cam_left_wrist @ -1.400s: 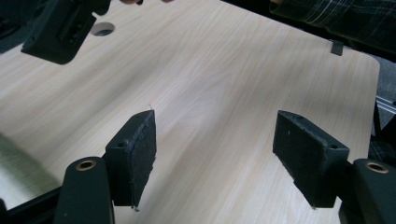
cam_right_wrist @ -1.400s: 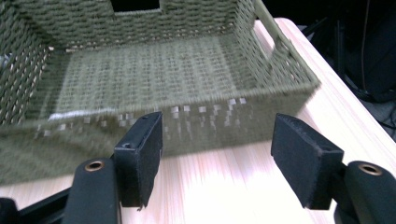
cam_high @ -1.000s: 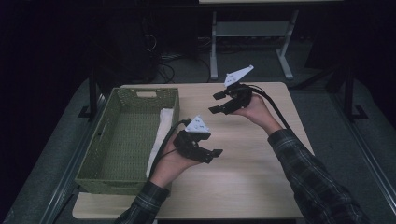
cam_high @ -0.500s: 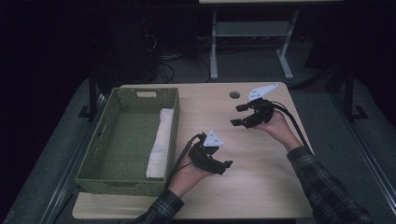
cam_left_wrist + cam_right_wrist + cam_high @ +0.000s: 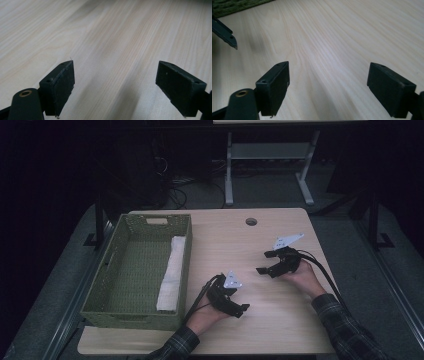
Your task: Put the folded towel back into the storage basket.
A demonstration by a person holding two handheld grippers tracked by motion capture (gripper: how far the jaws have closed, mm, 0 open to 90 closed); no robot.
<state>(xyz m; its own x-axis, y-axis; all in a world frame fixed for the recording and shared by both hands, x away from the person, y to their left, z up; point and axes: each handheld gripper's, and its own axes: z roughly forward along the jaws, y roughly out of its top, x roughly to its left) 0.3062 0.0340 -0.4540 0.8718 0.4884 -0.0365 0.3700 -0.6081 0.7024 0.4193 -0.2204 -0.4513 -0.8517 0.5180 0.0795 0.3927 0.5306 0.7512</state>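
In basket | folded cloth lengthwise along right wall

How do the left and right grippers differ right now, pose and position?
The left gripper sits near the table's front edge, close beside the green basket; the right gripper sits farther back, out on the open tabletop. In the high view the left gripper's jaws point to the right, while the right gripper's point left, toward the basket. Shared: both are open with nothing between the jaws, each held low over bare wood.
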